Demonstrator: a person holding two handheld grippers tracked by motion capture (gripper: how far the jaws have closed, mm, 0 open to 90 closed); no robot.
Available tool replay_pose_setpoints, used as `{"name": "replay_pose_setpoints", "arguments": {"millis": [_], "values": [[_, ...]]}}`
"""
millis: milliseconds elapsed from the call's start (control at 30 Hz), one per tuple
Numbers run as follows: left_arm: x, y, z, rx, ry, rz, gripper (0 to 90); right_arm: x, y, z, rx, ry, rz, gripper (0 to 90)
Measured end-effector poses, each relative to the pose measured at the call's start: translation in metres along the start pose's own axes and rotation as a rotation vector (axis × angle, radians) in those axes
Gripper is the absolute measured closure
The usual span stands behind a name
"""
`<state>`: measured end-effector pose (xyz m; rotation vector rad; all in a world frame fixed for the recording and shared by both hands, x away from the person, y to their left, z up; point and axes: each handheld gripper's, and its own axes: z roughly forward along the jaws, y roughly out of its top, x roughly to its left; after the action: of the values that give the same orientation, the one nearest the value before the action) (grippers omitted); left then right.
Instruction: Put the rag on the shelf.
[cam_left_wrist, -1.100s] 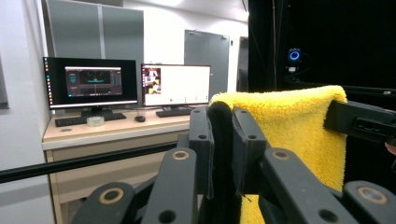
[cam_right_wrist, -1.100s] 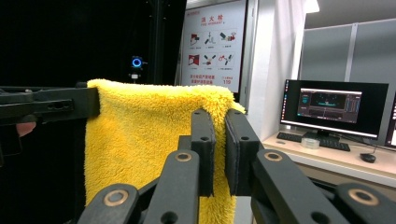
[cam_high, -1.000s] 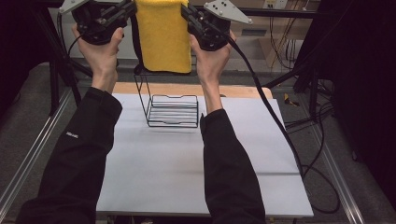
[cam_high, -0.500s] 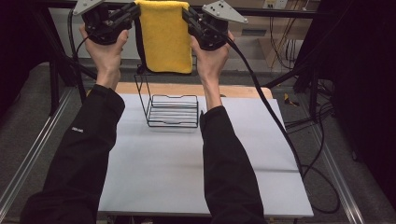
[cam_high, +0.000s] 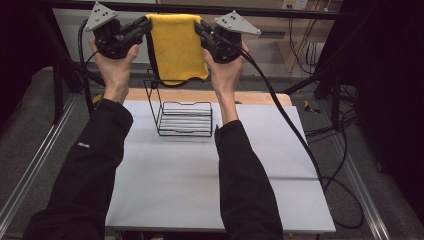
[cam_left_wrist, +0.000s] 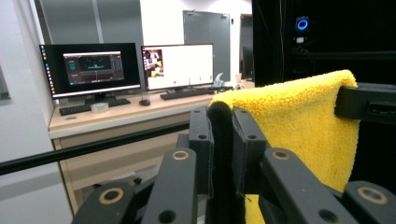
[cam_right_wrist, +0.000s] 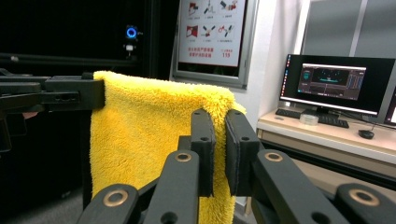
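yellow towel (cam_high: 177, 46): thick fluffy cloth, matt, black stitched edge. wire rack (cam_high: 184, 111): thin black metal rods, slight sheen. table top (cam_high: 180, 185): smooth matt white sheet; bare wood strip (cam_high: 250, 96) at far edge. gripper jaws: matt black plastic.

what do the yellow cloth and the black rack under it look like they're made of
The yellow cloth looks like plush microfibre or terry: a fuzzy, matte pile shows in both gripper views, and it drapes limply between the left tool and the right tool. The black rack looks like thin metal wire with a dark coating, judging by its slim rigid rods; the exact finish is hard to tell.
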<state>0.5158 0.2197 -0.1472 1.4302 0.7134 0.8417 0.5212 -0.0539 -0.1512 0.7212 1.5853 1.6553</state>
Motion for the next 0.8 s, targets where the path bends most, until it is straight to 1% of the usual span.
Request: {"name": "replay_pose_setpoints", "arguments": {"millis": [67, 167, 200, 233, 300, 433, 533, 800], "values": [[0.0, -0.005, -0.002, 0.003, -0.007, -0.003, 79.8, 0.0, -0.003, -0.001, 0.007, 0.003, 0.007, 83.4], [-0.002, -0.011, -0.005, 0.013, -0.017, 0.008, 79.8, 0.001, -0.008, -0.003, 0.027, 0.005, 0.013, 83.4], [-0.003, -0.012, -0.006, 0.016, -0.011, 0.015, 79.8, 0.001, -0.01, -0.004, 0.033, 0.006, 0.008, 83.4], [-0.003, -0.014, -0.007, 0.02, -0.012, 0.014, 79.8, 0.002, -0.012, -0.004, 0.04, 0.008, 0.002, 83.4], [-0.003, -0.018, -0.01, 0.02, -0.018, 0.008, 79.8, 0.004, -0.015, -0.006, 0.042, 0.012, 0.005, 83.4], [-0.004, -0.026, -0.015, 0.03, -0.023, 0.007, 79.8, 0.007, -0.02, -0.009, 0.054, 0.017, 0.0, 83.3], [-0.005, -0.028, -0.019, 0.029, -0.031, 0.003, 79.8, 0.009, -0.023, -0.011, 0.055, 0.02, 0.008, 83.3], [-0.008, -0.038, -0.025, 0.053, -0.041, 0.01, 79.8, 0.014, -0.034, -0.016, 0.069, 0.023, 0.006, 83.2]]}}
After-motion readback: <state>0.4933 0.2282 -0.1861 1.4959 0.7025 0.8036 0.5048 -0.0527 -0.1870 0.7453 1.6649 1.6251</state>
